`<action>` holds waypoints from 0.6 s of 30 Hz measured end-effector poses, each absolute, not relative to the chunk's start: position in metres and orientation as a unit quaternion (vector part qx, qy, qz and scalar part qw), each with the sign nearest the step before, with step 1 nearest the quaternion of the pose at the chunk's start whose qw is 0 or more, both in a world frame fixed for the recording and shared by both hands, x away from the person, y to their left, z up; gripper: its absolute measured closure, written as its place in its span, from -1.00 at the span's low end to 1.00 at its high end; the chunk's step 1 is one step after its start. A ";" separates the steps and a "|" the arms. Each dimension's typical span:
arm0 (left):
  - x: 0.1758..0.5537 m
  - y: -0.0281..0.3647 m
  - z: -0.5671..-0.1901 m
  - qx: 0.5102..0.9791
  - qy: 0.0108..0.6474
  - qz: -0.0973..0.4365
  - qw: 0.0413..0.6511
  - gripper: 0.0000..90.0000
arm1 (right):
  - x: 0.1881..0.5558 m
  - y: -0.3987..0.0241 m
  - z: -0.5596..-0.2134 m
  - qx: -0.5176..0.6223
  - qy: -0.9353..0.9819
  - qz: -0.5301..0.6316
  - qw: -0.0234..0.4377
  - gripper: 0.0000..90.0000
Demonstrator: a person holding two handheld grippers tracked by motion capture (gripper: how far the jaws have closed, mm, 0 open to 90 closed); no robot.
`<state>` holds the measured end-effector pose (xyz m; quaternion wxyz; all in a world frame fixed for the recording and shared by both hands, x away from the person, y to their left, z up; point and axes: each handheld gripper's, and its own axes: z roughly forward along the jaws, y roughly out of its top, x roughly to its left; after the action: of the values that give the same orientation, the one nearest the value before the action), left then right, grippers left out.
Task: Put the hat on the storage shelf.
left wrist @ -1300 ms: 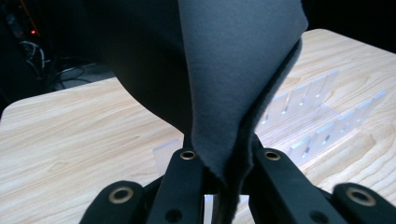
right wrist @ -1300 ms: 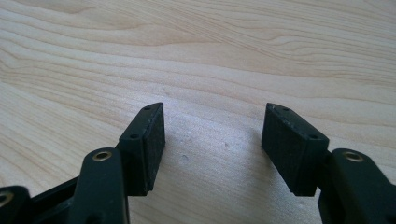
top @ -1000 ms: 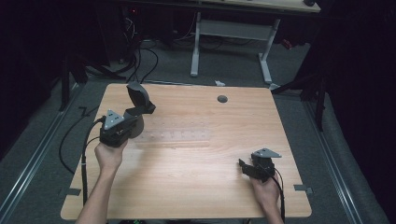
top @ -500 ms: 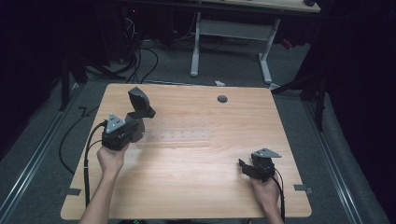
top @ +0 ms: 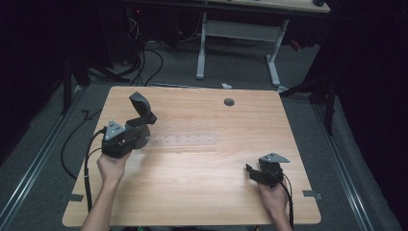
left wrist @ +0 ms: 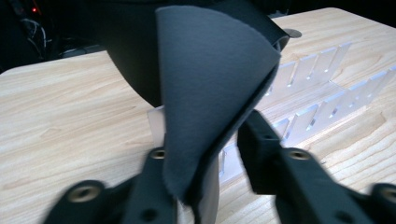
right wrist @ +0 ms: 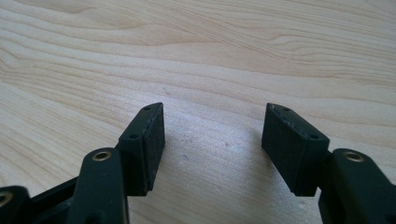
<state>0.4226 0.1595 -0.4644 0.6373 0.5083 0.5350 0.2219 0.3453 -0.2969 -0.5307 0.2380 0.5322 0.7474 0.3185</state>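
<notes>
Dim lab: bare wooden table (top: 202, 163), floor cables (top: 149, 53), desk frame (top: 235, 33) behind.

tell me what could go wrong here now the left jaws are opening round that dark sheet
1. The left gripper has just been opening its jaws with the folded dark sheet between them; one pad already stands clear, so the sheet may slip or flop off target.
2. The sheet stands bent over the end of the clear slotted rack; falling sideways, it could land across the slots rather than in one.
3. The right gripper rests open on the table, too far off to steady anything.
</notes>
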 end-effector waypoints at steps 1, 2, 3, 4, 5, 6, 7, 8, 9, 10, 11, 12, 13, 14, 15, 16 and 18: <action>0.422 0.160 -0.465 0.506 0.538 0.222 0.637 0.39 | 0.345 -0.297 -0.531 0.532 0.748 0.318 0.238 -0.12; 0.422 0.161 -0.465 0.502 0.544 0.220 0.635 0.31 | 0.345 -0.297 -0.531 0.532 0.748 0.318 0.238 -0.12; 0.421 0.162 -0.467 0.501 0.549 0.217 0.633 0.25 | 0.345 -0.297 -0.531 0.532 0.748 0.319 0.238 -0.12; 0.420 0.163 -0.468 0.502 0.554 0.215 0.629 0.20 | 0.345 -0.297 -0.531 0.531 0.748 0.318 0.238 -0.12; 0.419 0.164 -0.470 0.503 0.558 0.214 0.624 0.15 | 0.345 -0.297 -0.531 0.531 0.748 0.318 0.238 -0.12; 0.418 0.166 -0.472 0.502 0.562 0.213 0.622 0.10 | 0.345 -0.297 -0.531 0.531 0.748 0.319 0.238 -0.12; 0.416 0.167 -0.474 0.502 0.565 0.211 0.620 0.07 | 0.345 -0.297 -0.531 0.531 0.748 0.319 0.238 -0.12; 0.414 0.169 -0.476 0.500 0.567 0.210 0.620 0.05 | 0.345 -0.297 -0.531 0.531 0.748 0.319 0.238 -0.12; 0.412 0.171 -0.477 0.498 0.570 0.208 0.619 0.02 | 0.345 -0.297 -0.531 0.531 0.748 0.319 0.238 -0.12; 0.411 0.172 -0.478 0.498 0.572 0.207 0.618 -0.01 | 0.345 -0.297 -0.531 0.531 0.748 0.319 0.238 -0.12; 0.409 0.173 -0.480 0.499 0.574 0.204 0.616 -0.04 | 0.345 -0.297 -0.531 0.531 0.748 0.319 0.237 -0.12; 0.406 0.174 -0.481 0.499 0.576 0.202 0.615 -0.06 | 0.345 -0.297 -0.531 0.531 0.748 0.319 0.238 -0.12; 0.404 0.175 -0.483 0.499 0.576 0.201 0.615 -0.07 | 0.345 -0.297 -0.531 0.531 0.748 0.319 0.237 -0.12; 0.402 0.176 -0.484 0.499 0.577 0.202 0.615 -0.07 | 0.345 -0.297 -0.531 0.531 0.748 0.319 0.238 -0.12; 0.401 0.177 -0.485 0.499 0.577 0.201 0.614 -0.08 | 0.345 -0.297 -0.531 0.531 0.748 0.319 0.238 -0.12; 0.399 0.178 -0.486 0.498 0.580 0.198 0.614 -0.09 | 0.345 -0.297 -0.531 0.531 0.748 0.319 0.238 -0.12; 0.396 0.180 -0.488 0.497 0.582 0.195 0.613 -0.10 | 0.345 -0.297 -0.531 0.531 0.748 0.319 0.238 -0.12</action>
<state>0.3958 0.1796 -0.4880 0.6134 0.4970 0.5819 0.1953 0.3451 -0.2967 -0.5307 0.2375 0.5314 0.7481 0.3187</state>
